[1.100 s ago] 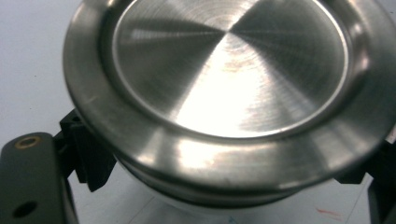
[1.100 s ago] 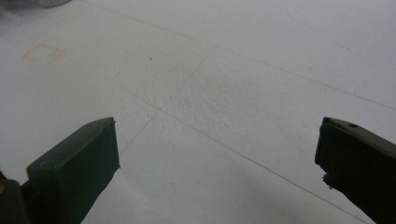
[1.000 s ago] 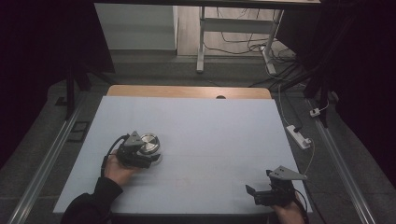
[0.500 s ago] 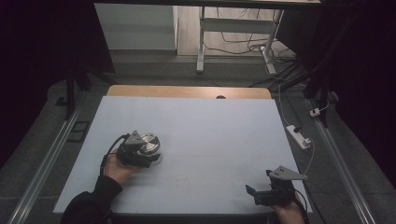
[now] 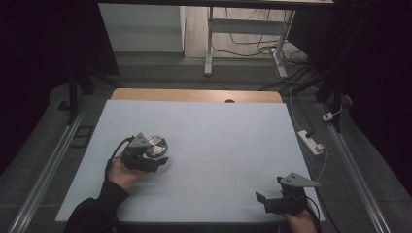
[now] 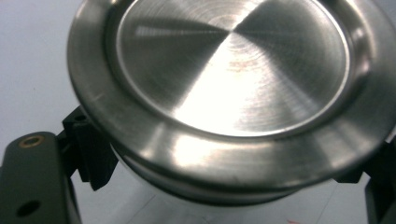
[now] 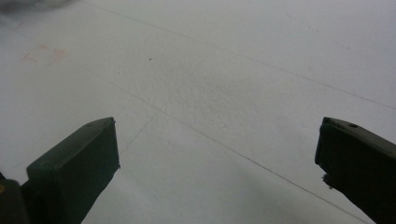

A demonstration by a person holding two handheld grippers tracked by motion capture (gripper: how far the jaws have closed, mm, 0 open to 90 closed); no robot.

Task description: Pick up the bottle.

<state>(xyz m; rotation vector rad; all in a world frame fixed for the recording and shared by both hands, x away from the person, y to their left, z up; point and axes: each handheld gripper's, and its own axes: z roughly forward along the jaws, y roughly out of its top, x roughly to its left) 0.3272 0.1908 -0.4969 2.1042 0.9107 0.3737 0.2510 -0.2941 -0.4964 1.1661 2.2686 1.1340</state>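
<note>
Left gripper [image 5: 154, 158] fingers pinching a round steel lid [image 5: 156, 144] by its edge, left-centre of the pale tabletop [image 5: 228, 141]. Right gripper [image 5: 265, 201] near the front right corner, fingers [image 7: 74, 168] spread wide over bare surface, holding nothing.

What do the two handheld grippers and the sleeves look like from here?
Both grippers, left and right, are black, each topped by a grey three-cornered plate. A black cable loops from the left one. Its jaw mount has a brass-coloured screw hole. The left sleeve is dark.
</note>
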